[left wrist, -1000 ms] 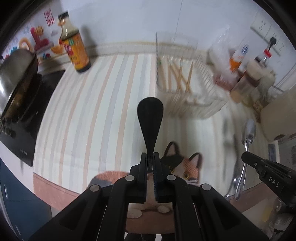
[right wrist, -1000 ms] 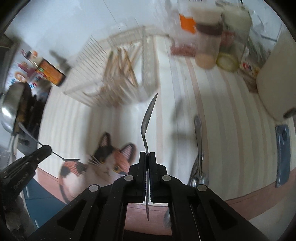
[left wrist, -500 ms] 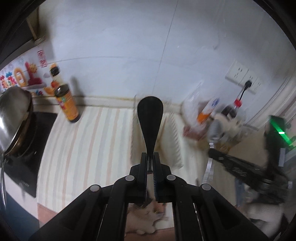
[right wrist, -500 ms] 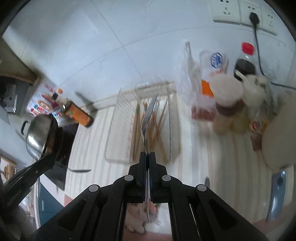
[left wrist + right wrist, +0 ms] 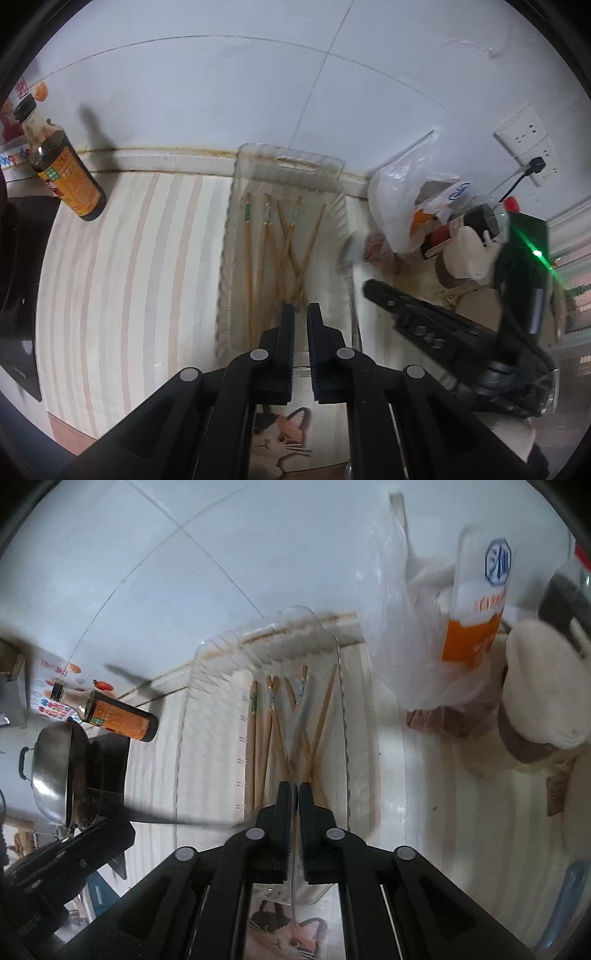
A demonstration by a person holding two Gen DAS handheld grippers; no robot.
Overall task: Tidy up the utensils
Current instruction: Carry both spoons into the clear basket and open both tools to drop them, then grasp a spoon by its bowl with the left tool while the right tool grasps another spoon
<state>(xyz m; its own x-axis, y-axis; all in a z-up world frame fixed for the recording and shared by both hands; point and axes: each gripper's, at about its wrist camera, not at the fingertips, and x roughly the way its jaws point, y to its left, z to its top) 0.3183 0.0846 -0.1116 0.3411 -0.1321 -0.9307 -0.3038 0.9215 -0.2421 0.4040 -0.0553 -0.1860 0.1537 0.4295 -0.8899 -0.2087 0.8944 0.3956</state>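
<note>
Spoon [image 5: 300, 716] clamped in right gripper [image 5: 294, 788], over tray [image 5: 347, 738].

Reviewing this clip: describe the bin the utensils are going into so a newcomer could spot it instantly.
Start at the striped countertop under the white tiled wall. The clear plastic tray sits against the wall, between the brown sauce bottle and a white plastic bag of groceries. It is the only see-through container, and wooden chopsticks lie crossed inside it.

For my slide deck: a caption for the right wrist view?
Right gripper holds a metal utensil over the clear tray of wooden chopsticks.
</note>
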